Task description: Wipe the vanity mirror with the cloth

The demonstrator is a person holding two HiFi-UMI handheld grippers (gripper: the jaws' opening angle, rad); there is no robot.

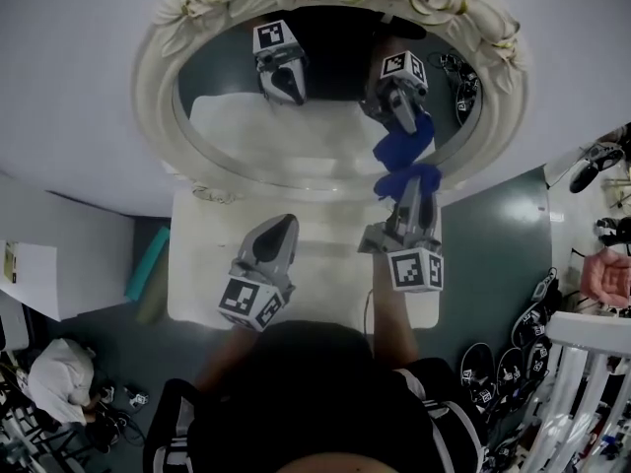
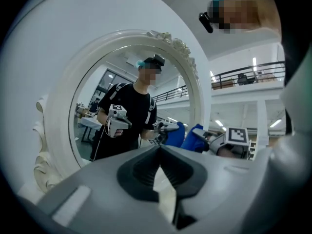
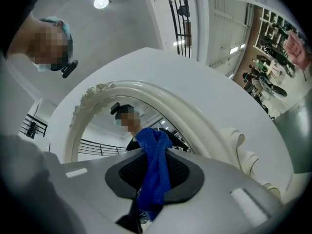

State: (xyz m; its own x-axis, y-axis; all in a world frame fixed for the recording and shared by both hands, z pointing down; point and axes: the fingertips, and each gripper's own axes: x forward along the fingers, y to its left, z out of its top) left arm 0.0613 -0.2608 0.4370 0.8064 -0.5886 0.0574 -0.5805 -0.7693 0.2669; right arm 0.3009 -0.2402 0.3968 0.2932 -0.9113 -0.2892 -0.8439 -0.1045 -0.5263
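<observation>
The oval vanity mirror with an ornate cream frame (image 1: 158,97) stands against the wall, its glass (image 1: 325,136) reflecting both grippers. My right gripper (image 1: 412,189) is shut on a blue cloth (image 1: 408,175), which is pressed to the lower right of the glass; its reflection meets it there. In the right gripper view the cloth (image 3: 156,172) hangs between the jaws of the right gripper (image 3: 155,155), with the mirror frame (image 3: 195,111) just ahead. My left gripper (image 1: 283,227) is shut and empty, short of the mirror's lower edge. From the left gripper (image 2: 160,152), the mirror frame (image 2: 58,111) and cloth (image 2: 195,136) show.
A white table (image 1: 197,274) carries the mirror. A teal object (image 1: 148,261) lies beside the table on the left. Dark shoes (image 1: 503,368) and a white railing (image 1: 582,382) crowd the right floor, near a person's hand (image 1: 606,276). Another person crouches at bottom left (image 1: 54,372).
</observation>
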